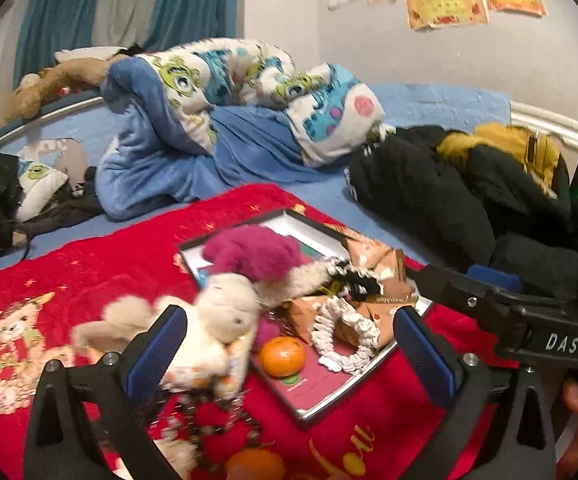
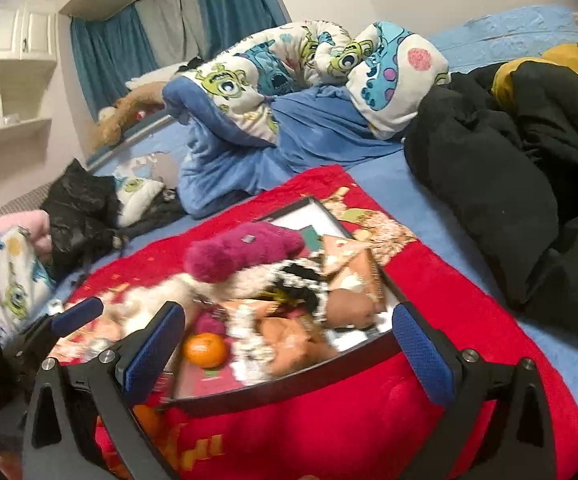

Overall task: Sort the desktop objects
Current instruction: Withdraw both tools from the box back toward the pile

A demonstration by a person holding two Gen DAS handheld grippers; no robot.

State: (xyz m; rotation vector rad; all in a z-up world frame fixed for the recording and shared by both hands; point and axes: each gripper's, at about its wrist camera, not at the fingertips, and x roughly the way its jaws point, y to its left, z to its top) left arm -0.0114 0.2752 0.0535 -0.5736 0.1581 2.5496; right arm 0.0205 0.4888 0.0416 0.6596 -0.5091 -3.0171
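On the red fleece blanket (image 1: 137, 256), shallow tray (image 1: 321, 400) (fluffy toys), both grippers' fingers released.

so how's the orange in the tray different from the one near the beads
The tray orange lies inside the tray, in full view, beside a white scrunchie. The other orange sits outside the tray on the red blanket, below the beads, cut off by the picture's bottom edge. Both are round, orange and ungripped.
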